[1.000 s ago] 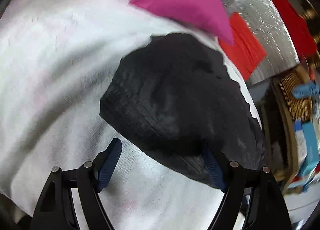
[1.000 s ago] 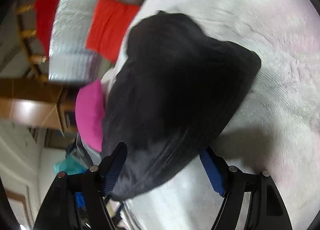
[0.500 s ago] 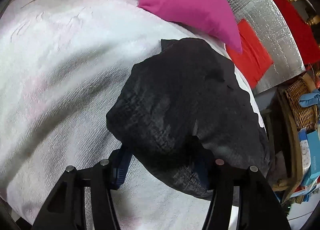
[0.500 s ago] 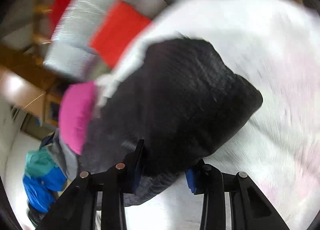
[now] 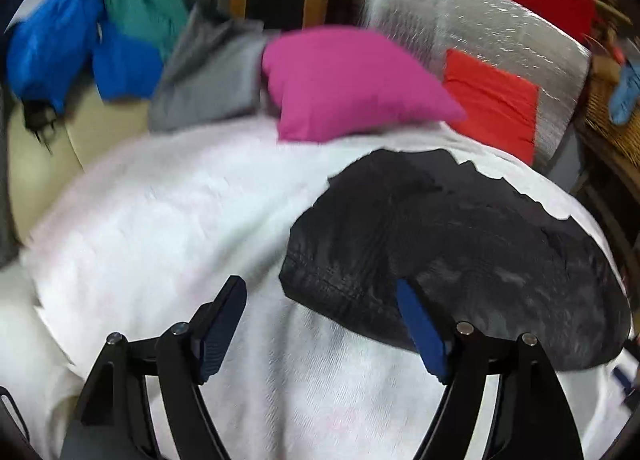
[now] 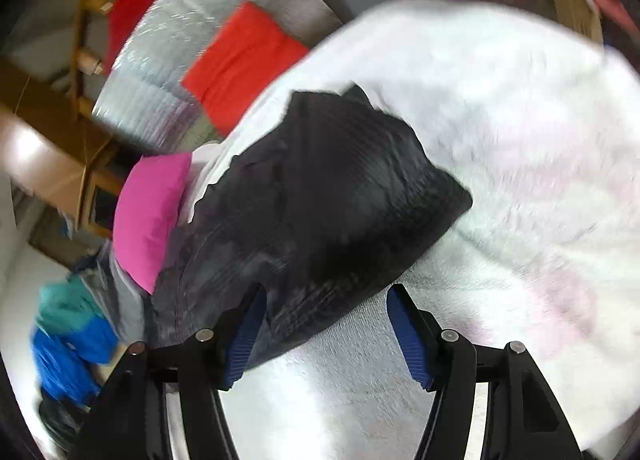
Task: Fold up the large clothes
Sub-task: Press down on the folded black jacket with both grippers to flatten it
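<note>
A wide white fleecy blanket (image 5: 168, 244) is covering the bed, and the folded black quilted garment (image 5: 460, 244) is lying on it, near the magenta cushion (image 5: 344, 84). It is looking soft, light and a little slick; its stitched edges are offering the surest hold. The left gripper (image 5: 320, 324) and right gripper (image 6: 326, 334) have just been opening, both released, clamping nothing.

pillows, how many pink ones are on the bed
1. The pink fabric pillow lies at the far edge of the white fluffy blanket, beyond the folded black garment. More could be hidden under the clothes pile.
</note>
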Available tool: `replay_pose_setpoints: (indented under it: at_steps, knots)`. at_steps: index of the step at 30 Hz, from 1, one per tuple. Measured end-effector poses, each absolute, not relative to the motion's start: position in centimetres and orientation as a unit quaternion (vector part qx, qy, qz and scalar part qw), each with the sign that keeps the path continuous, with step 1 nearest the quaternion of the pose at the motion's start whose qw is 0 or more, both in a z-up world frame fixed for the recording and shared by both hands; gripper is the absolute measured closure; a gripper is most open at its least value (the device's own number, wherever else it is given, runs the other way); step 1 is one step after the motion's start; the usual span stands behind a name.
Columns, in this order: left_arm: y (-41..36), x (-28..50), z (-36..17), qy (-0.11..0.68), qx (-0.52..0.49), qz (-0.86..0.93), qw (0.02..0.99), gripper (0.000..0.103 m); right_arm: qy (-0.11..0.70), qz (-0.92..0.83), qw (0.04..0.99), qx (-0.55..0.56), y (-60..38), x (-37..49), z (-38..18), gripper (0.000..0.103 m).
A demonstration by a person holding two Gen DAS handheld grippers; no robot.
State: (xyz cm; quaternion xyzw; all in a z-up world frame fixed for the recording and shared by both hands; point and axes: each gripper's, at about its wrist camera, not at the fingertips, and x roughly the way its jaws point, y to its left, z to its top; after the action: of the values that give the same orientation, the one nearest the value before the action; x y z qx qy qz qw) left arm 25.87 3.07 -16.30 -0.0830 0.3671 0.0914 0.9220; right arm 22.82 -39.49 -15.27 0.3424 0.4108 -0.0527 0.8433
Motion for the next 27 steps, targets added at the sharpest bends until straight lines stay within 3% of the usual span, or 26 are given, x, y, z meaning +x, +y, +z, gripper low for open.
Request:
replay_pose_setpoints:
  at_steps: [3, 14, 21, 27]
  knots:
    - [1.9, 23.9, -14.7, 0.341, -0.055, 0.083, 0.935, 0.021, 0.395, -0.045, 0.862, 0.315, -38.1, 21.3, -13.9, 0.029]
    - [0.0, 20.1, -9.9, 0.276, -0.001, 0.068, 0.959, 0.013, 0.364, -0.03, 0.896, 0.252, -35.1, 20.3, -11.4, 0.028]
    - [-0.4, 22.4, -10.5, 0.287, 0.0, 0.071, 0.955, 0.012, 0.358, -0.024, 0.904, 0.234, -35.8, 23.7, -10.5, 0.028]
    - [-1.4, 26.6, -12.6, 0.311, 0.019, 0.08, 0.947, 0.012, 0.397, -0.052, 0.884, 0.243, -37.8, 28.2, -13.1, 0.033]
